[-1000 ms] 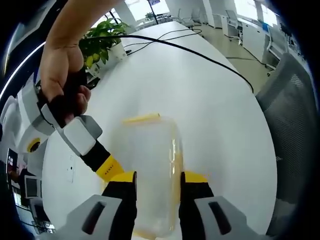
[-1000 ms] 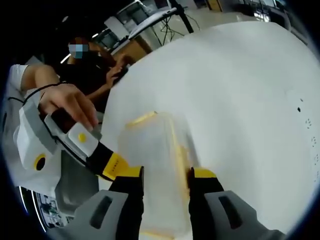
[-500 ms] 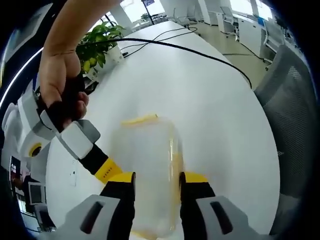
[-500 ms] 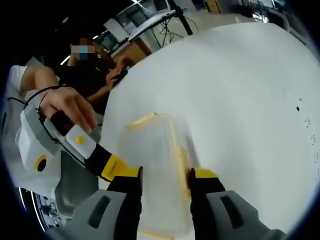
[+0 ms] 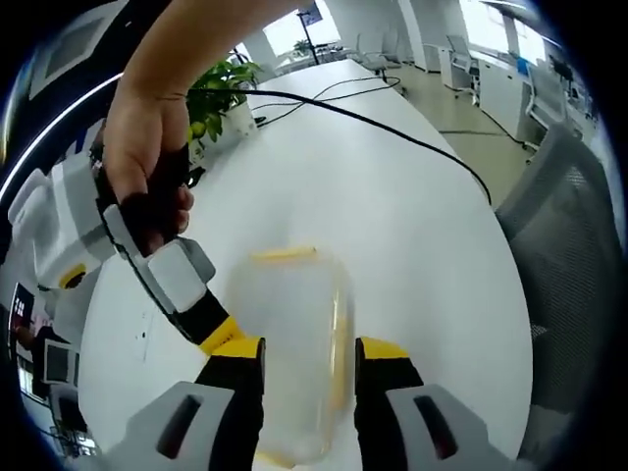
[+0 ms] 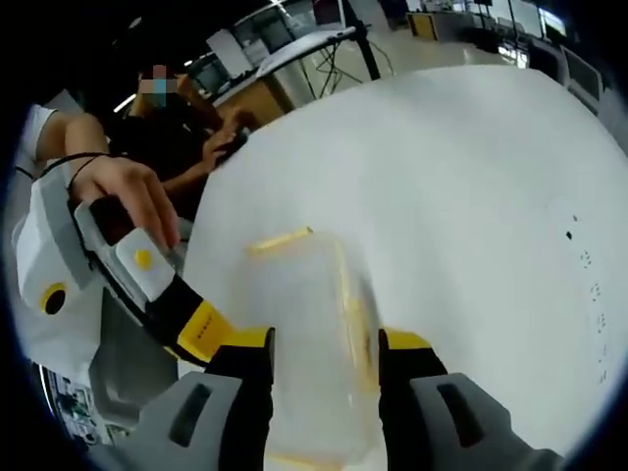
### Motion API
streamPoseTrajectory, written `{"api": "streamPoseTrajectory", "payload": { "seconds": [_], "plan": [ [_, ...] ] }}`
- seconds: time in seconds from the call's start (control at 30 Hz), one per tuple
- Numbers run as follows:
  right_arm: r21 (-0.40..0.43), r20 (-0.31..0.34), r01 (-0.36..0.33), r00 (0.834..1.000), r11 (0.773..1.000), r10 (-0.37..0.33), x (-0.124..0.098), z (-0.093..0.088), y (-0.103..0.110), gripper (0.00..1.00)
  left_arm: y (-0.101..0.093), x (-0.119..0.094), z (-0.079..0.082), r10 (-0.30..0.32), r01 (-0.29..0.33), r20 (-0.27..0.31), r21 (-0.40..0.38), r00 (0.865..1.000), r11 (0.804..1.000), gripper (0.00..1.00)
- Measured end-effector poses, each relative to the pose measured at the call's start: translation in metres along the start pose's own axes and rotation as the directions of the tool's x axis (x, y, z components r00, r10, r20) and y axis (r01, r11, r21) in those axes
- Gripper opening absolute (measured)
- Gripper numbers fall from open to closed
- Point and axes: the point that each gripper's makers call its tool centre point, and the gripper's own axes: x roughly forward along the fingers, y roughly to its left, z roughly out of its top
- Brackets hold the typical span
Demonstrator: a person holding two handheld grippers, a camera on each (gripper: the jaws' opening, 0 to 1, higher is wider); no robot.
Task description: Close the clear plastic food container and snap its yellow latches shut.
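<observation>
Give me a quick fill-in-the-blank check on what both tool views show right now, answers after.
1. The clear plastic container rests on a ____ table.
2. In the left gripper view, a potted ____ stands at the table's far edge, left of the black cable.
3. The latches on the container are ____ in colour.
4. In the right gripper view, the container lies between the right tool's two ____.

Answers: white; plant; yellow; jaws

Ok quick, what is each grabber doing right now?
Left gripper: jaws on both sides of the clear container; a squeeze cannot be told.
Right gripper: the same, jaws flanking the container; grip cannot be told.
</observation>
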Motion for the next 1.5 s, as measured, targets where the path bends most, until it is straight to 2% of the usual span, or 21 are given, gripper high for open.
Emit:
{"api": "streamPoseTrajectory", "payload": {
  "seconds": [0.13, 0.33, 0.5, 0.73, 0.93, 1.1, 1.27, 1.37, 1.4, 1.43, 1.5],
  "plan": [
    [0.001, 0.045, 0.059, 0.997, 0.998, -0.059, -0.010, 0.008, -0.009, 0.40, 0.004, -0.010, -0.002, 0.029, -0.029, 0.012, -0.030, 1.000, 0.999, 0.29],
    [0.020, 0.094, 0.128, 0.987, 0.992, -0.130, -0.022, 0.010, 0.002, 0.41, 0.006, -0.026, -0.009, 0.064, -0.062, 0.026, -0.085, 0.998, 0.994, 0.29],
    [0.016, 0.145, 0.194, 0.970, 0.981, -0.194, -0.026, 0.008, 0.017, 0.42, 0.009, -0.035, -0.025, 0.095, -0.092, 0.022, -0.110, 0.995, 0.990, 0.29],
    [0.011, 0.172, 0.271, 0.948, 0.962, -0.269, -0.026, -0.008, 0.037, 0.44, 0.015, -0.046, -0.039, 0.165, -0.153, 0.033, -0.228, 0.986, 0.962, 0.30],
    [0.004, 0.182, 0.307, 0.935, 0.952, -0.303, -0.028, -0.021, 0.046, 0.44, 0.013, -0.048, -0.050, 0.185, -0.169, 0.031, -0.283, 0.982, 0.944, 0.30],
    [0.046, 0.243, 0.328, 0.912, 0.944, -0.329, -0.033, -0.024, 0.050, 0.45, 0.013, -0.046, -0.056, 0.198, -0.180, 0.026, -0.319, 0.980, 0.930, 0.31],
    [0.085, 0.271, 0.358, 0.890, 0.930, -0.368, -0.035, -0.040, 0.051, 0.45, 0.013, -0.045, -0.057, 0.213, -0.187, 0.033, -0.356, 0.977, 0.916, 0.31],
    [0.119, 0.293, 0.378, 0.870, 0.918, -0.396, -0.036, -0.050, 0.057, 0.46, 0.013, -0.045, -0.058, 0.237, -0.205, 0.041, -0.371, 0.971, 0.906, 0.31],
    [0.135, 0.307, 0.399, 0.854, 0.907, -0.421, -0.037, -0.054, 0.056, 0.46, 0.013, -0.046, -0.058, 0.245, -0.210, 0.045, -0.378, 0.969, 0.902, 0.32],
    [0.142, 0.311, 0.406, 0.848, 0.903, -0.430, -0.038, -0.055, 0.054, 0.47, 0.013, -0.046, -0.058, 0.253, -0.215, 0.050, -0.387, 0.966, 0.897, 0.32],
    [0.188, 0.334, 0.421, 0.822, 0.887, -0.461, -0.040, -0.062, 0.054, 0.48, 0.016, -0.048, -0.058, 0.286, -0.234, 0.067, -0.414, 0.956, 0.880, 0.32]
  ]
}}
